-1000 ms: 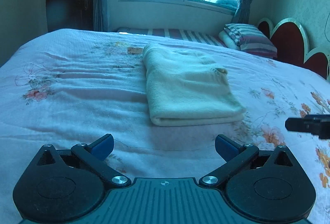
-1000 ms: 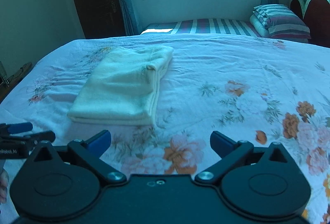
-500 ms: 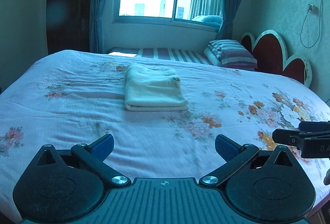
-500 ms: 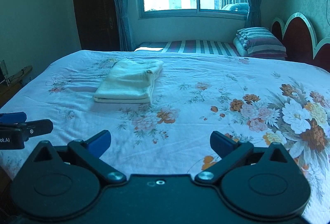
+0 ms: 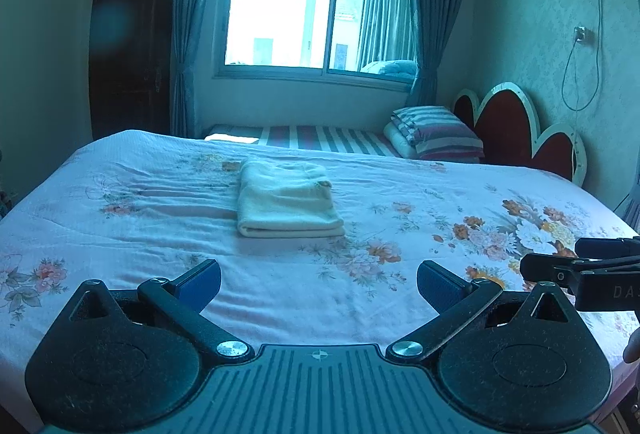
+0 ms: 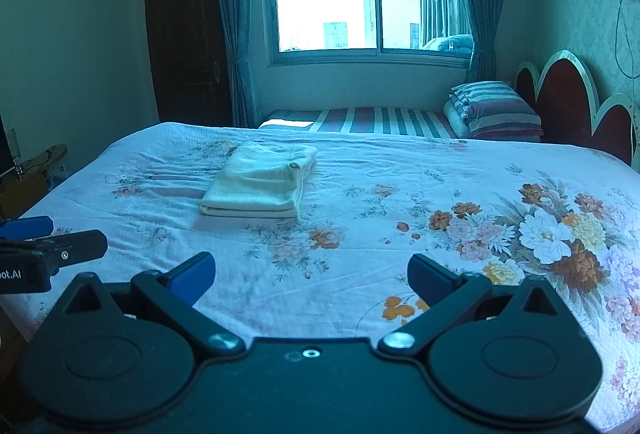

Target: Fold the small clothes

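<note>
On the floral bed, a folded cream garment is sitting alone, both grippers hanging back with nothing in them.

The bedspread is lying broad and mostly flat, faint creases running to the left of the garment, its near edge dropping away beneath the tools and the red scalloped headboard closing the right side. The garment is resting left of centre, stacked layers facing the cameras, open sheet showing all around it. The left gripper is holding its blue pads spread wide above bare sheet, well short of the garment; the right gripper is doing likewise, gaping just as wide, just beside its partner.
</note>
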A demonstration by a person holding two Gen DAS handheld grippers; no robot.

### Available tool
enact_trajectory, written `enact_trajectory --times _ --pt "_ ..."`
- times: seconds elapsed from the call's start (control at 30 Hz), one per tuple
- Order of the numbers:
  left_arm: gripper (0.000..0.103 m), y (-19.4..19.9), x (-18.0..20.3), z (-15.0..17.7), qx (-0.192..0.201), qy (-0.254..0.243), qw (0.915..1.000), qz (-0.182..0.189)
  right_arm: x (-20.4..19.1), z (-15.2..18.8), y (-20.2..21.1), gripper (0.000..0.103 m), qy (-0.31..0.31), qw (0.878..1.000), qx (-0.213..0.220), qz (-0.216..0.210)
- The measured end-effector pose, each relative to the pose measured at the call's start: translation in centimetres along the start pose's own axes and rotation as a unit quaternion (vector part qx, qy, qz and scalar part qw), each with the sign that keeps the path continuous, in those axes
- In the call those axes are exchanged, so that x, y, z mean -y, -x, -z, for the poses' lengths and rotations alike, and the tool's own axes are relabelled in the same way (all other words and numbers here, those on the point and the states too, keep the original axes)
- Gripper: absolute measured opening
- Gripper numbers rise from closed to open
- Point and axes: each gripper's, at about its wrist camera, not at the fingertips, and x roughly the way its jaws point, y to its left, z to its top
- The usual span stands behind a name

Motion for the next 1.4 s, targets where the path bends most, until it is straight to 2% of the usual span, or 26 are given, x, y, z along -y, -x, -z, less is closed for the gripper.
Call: enact_trajectory --times 1.4 --pt "0.103 0.54 0.41 -0.75 0.016 -0.016 0.9997 -0.003 -0.74 -1.03 0.16 0.103 0.000 1.000 0.013 0.001"
